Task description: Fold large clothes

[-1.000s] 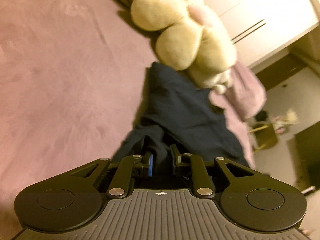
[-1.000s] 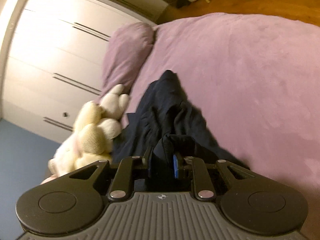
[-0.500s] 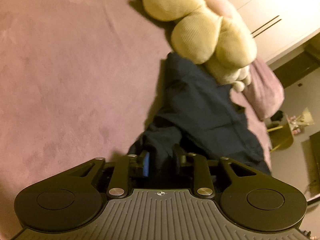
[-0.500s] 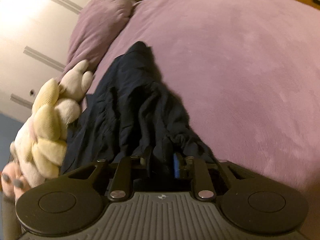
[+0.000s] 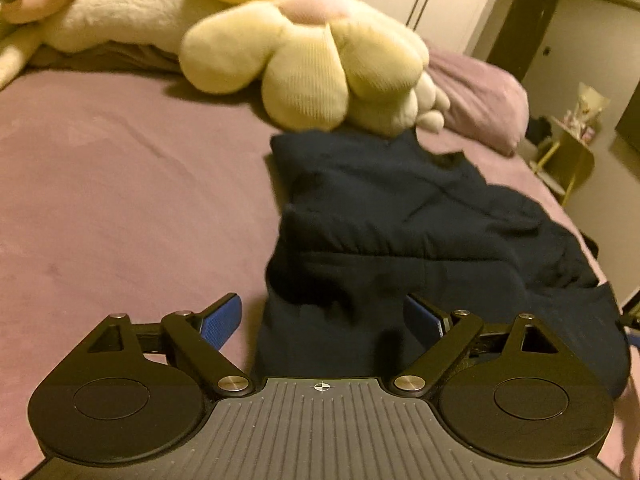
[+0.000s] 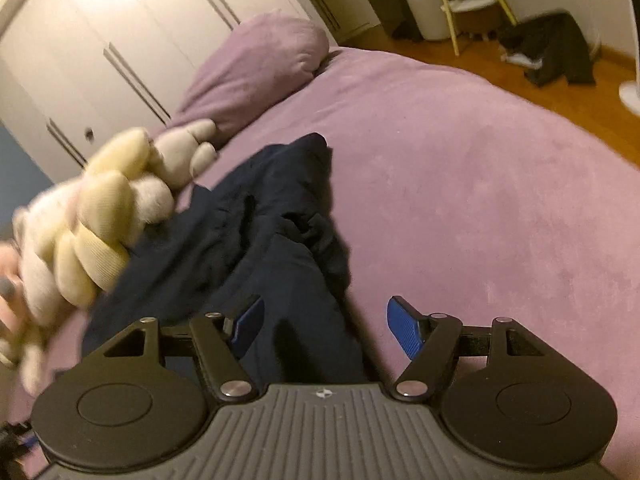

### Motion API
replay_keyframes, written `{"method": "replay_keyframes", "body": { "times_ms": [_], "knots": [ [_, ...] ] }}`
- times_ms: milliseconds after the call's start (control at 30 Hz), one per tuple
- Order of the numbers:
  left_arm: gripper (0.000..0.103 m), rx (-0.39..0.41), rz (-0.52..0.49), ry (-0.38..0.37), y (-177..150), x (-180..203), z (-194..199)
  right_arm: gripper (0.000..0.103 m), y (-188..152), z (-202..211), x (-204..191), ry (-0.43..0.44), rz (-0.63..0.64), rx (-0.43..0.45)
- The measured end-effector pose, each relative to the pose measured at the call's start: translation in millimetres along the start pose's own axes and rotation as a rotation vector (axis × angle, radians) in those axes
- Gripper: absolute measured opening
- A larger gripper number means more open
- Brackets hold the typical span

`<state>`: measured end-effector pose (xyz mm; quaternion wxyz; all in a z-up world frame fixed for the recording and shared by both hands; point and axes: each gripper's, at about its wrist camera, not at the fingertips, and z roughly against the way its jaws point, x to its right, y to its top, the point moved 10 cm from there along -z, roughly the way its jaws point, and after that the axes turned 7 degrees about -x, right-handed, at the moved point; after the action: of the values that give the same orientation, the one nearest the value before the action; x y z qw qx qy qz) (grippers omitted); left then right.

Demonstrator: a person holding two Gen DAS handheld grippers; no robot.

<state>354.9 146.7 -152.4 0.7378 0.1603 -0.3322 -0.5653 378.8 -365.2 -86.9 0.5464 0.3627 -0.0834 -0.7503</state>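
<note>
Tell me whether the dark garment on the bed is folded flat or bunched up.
Bunched up: the navy garment lies rumpled on the purple bedspread, creased and ridged, with no straight folded edge.

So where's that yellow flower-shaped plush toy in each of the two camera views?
Left wrist view: the flower plush lies top centre, just behind the dark garment.
Right wrist view: the same plush sits at the left edge, blurred, against the garment.
Shared landmark: the purple pillow.
</note>
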Motion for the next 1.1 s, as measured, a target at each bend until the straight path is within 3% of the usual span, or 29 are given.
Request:
{"method": "replay_keyframes", "body": {
  "times_ms": [100,167,233,300,367,400,467,567,667,833,933,1100],
  "knots": [
    [0.091,-0.028,0.012,0.006,1,-1,-19,0.069,6,-16,-13,-0.051,0.115,-0.017],
    [0.085,-0.028,0.018,0.007,3,-2,-23,0.068,6,-27,-21,-0.072,0.171,-0.038],
    [0.071,-0.031,0.032,-0.001,4,-2,-27,0.062,7,-38,-29,-0.077,0.204,-0.058],
    [0.041,-0.047,0.039,0.021,3,-4,-30,0.05,7,-43,-36,-0.078,0.231,-0.071],
    [0.031,-0.057,0.037,0.016,1,-2,-28,0.033,3,-49,-43,-0.088,0.282,-0.079],
    [0.027,-0.049,0.029,0.019,2,0,-24,0.029,2,-49,-47,-0.098,0.314,-0.071],
    [0.024,-0.028,-0.002,0.026,6,6,-11,0.011,-2,-49,-54,-0.127,0.372,-0.05],
    [0.022,0.038,-0.03,-0.02,24,17,20,0.009,-1,-32,-65,-0.143,0.423,0.01],
    [0.022,0.124,-0.036,-0.059,55,29,47,0.008,12,-3,-79,-0.106,0.435,0.093],
    [0.022,0.241,-0.066,-0.007,109,41,42,0.008,58,23,-103,-0.074,0.372,0.23],
    [0.022,0.181,-0.047,0.05,121,36,-3,0.008,84,5,-108,-0.109,0.33,0.245],
    [0.022,0.033,-0.049,0.151,100,21,-74,0.008,88,-63,-102,-0.187,0.329,0.135]
  ]
}}
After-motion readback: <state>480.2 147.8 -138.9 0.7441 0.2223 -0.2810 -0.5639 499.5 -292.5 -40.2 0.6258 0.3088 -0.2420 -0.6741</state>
